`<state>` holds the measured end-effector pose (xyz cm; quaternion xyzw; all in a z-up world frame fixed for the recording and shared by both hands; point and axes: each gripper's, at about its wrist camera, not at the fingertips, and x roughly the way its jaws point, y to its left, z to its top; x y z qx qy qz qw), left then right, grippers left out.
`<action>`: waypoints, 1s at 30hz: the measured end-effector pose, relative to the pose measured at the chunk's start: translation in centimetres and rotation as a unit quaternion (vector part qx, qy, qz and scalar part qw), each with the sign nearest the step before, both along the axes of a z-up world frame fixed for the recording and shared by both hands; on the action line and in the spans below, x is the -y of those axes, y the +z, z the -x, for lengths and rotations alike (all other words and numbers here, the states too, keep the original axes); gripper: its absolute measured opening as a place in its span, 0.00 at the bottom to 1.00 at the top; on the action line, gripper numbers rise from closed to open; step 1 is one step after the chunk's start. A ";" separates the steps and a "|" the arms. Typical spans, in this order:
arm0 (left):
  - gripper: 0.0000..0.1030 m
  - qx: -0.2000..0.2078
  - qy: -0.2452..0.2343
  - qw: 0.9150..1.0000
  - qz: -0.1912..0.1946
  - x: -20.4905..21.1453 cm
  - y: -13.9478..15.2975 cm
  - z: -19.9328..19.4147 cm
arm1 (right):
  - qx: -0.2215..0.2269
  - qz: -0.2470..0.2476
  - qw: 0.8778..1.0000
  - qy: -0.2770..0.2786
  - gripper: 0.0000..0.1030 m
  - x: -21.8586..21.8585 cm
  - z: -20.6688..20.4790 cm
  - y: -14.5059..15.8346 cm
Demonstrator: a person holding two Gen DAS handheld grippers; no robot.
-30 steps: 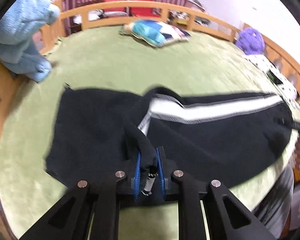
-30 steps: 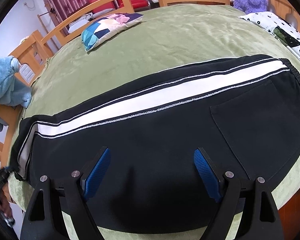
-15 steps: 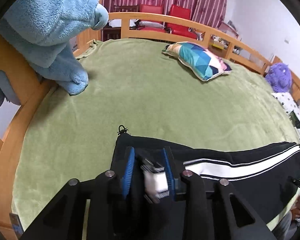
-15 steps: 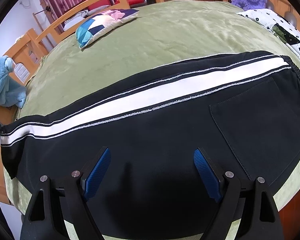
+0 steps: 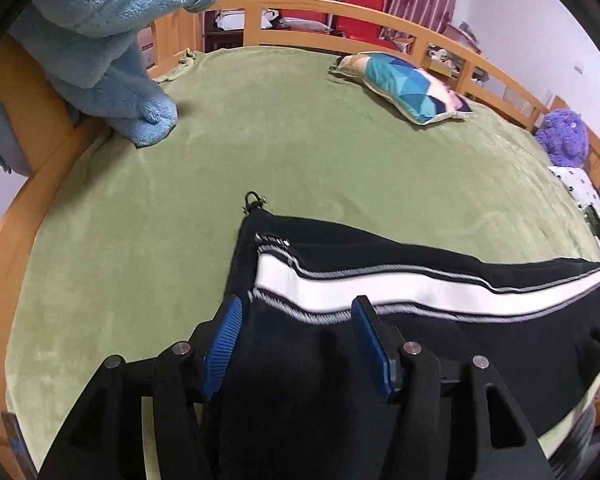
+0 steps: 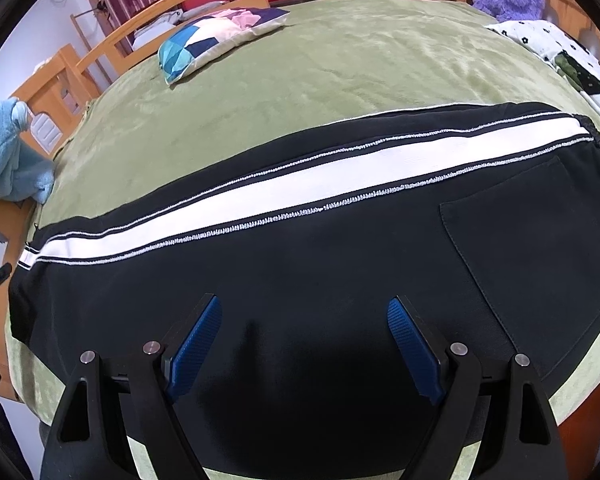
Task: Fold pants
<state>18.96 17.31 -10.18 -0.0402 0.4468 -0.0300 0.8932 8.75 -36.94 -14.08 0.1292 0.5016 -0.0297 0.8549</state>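
Black pants (image 5: 480, 340) with a white side stripe lie stretched flat across the green bed (image 5: 300, 152). The leg cuff, with a small zipper pull at its corner, is at the left end. My left gripper (image 5: 296, 312) hovers over that cuff, its jaws opening; black cloth lies between the blue pads, which do not press on it. In the right wrist view the pants (image 6: 300, 184) run from the cuff at left to the waistband and back pocket at right. My right gripper (image 6: 304, 308) stands open over the black cloth near the seat, holding nothing.
A light blue plush (image 5: 100, 40) hangs over the wooden bed rail (image 5: 300, 4) at the left. A patterned pillow (image 5: 400, 88) lies at the far side, with a purple plush (image 5: 564, 136) and a dotted white cloth (image 6: 560, 52) at the right.
My left gripper carried the folded-over leg end out to the left, so the pants now lie straight, and its jaws have spread off the cuff. The right gripper has stayed put.
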 end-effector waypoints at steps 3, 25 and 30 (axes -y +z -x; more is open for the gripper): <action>0.53 -0.013 0.009 1.000 -0.003 -0.4 -1.4 -2.2 | -0.005 0.008 1.000 -0.004 0.82 0.0 -0.3 -0.2; 0.19 -0.026 0.022 0.999 -0.007 -1.1 -3.1 -6.9 | -0.020 0.028 0.999 -0.015 0.82 0.4 -2.2 -1.3; 0.54 0.011 0.030 0.999 -0.020 -1.9 0.0 -4.0 | -0.051 0.024 0.998 -0.014 0.82 0.5 -2.8 -3.6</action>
